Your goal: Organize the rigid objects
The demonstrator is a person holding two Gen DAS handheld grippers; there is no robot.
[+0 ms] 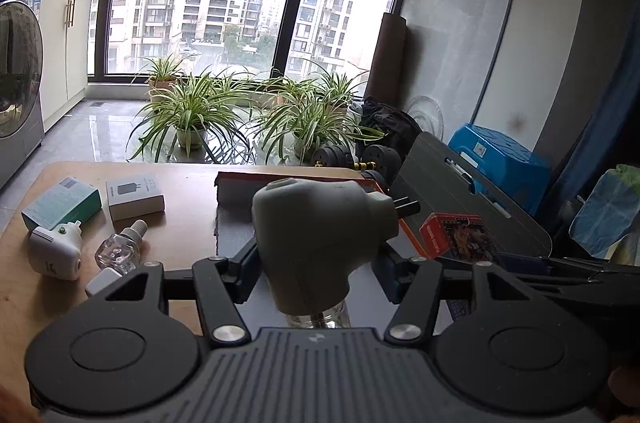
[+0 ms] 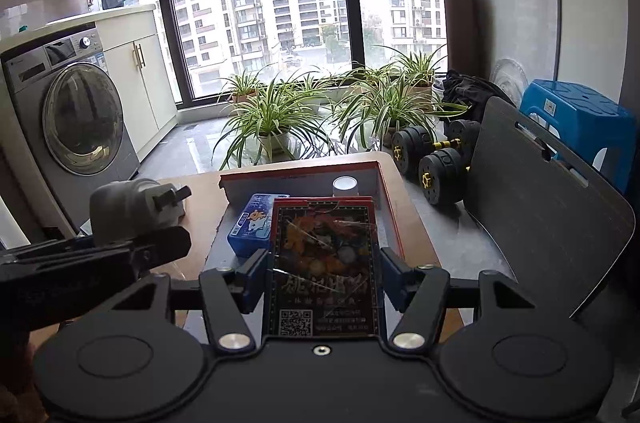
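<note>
Both grippers loaded over the surface, each carrying one item toward the open box.

We note the left gripper (image 1: pixel 316 263) has its jaws clamped narrow on a grey plug-in diffuser (image 1: pixel 320 223), prongs pointing right, clear bottle hanging below; the right gripper (image 2: pixel 322 279) holds a red card pack (image 2: pixel 324 263) flat between half-closed jaws, above the red-rimmed box (image 2: pixel 384 183) that already contains a blue pack (image 2: pixel 250 227) and a white cap (image 2: pixel 346 185). Risks as we judge them: the diffuser body is rounded and smooth, so it may rotate or slip in the pads; the two grippers sit close, so simultaneous placement could collide; the loose wrap on the card pack may snag. A white diffuser (image 1: pixel 56 251), spare bottle (image 1: pixel 120 251) and two small boxes (image 1: pixel 136 195) wait on the surface (image 1: pixel 24 303) at left.
</note>
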